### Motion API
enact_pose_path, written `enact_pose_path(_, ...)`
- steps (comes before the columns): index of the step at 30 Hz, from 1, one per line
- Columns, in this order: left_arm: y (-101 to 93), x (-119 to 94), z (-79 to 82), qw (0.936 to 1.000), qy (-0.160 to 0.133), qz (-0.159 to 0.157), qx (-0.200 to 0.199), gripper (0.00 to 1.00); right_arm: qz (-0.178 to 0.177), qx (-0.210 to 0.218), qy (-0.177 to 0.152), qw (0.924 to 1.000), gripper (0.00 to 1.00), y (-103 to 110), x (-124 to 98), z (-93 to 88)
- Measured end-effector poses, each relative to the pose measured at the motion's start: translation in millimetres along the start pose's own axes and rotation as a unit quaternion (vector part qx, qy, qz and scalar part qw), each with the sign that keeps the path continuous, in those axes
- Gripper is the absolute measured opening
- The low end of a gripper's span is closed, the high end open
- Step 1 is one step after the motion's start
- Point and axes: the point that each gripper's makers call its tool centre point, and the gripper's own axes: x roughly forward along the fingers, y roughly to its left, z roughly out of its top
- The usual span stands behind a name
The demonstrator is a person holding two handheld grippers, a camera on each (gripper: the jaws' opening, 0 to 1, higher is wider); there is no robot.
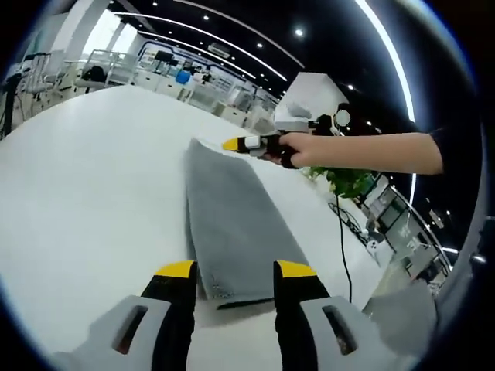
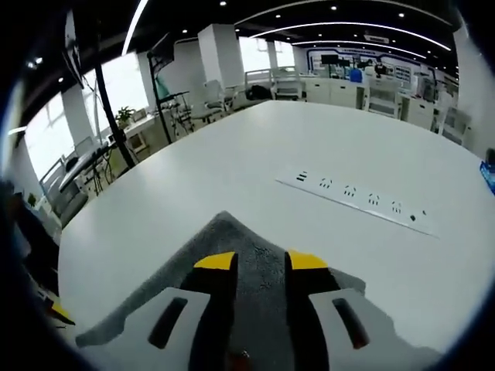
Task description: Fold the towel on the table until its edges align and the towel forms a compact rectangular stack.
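On the white table [image 1: 85, 185], folded grey towel [image 1: 232, 224] lies flat; left gripper [image 1: 236, 270] released at near end, right gripper [image 2: 260, 261] released over far end.

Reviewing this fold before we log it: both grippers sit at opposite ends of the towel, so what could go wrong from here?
1. The towel lies as a long folded strip; the left gripper straddles its near end with jaws apart. Closing might catch only the top layer, so the layers could split.
2. The right gripper is at the far corner, toward one side. Lifting from there could skew the fold, leaving edges misaligned.
3. The strip runs toward the table edge; a pull could drag it partly off.
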Motion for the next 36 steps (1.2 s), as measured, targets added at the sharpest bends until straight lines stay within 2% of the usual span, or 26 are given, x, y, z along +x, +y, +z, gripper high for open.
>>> enact_pose_path(3,12.5,6.6,9.3,1.0000,-0.003,0.005,0.002,0.41,-0.005,0.005,0.002,1.0000,0.24,-6.9,-7.6,-6.5)
enact_pose_path(8,27.1,21.1,27.1,0.9995,-0.001,0.010,0.031,0.41,-0.012,0.012,0.002,0.9999,0.28,-17.1,-17.4,-12.9)
enact_pose_path(16,38.1,45.8,51.2,0.9975,0.001,0.005,0.070,0.45,-0.028,0.026,0.002,0.9993,0.32,-33.7,-33.9,-26.3)
enact_pose_path(22,37.0,62.2,58.8,0.9961,0.008,0.002,0.088,0.46,-0.035,0.034,0.000,0.9988,0.33,-42.8,-51.2,-37.7)
enact_pose_path(27,28.3,72.5,62.0,0.9954,0.012,-0.003,0.095,0.46,-0.040,0.040,0.008,0.9984,0.34,-49.7,-62.0,-49.0)
enact_pose_path(32,25.2,83.0,65.1,0.9941,0.017,-0.006,0.107,0.44,-0.040,0.049,0.001,0.9980,0.34,-51.3,-73.2,-55.9)
enact_pose_path(36,28.5,88.7,68.7,0.9932,0.022,-0.003,0.114,0.44,-0.037,0.045,0.008,0.9983,0.34,-49.7,-79.0,-63.5)
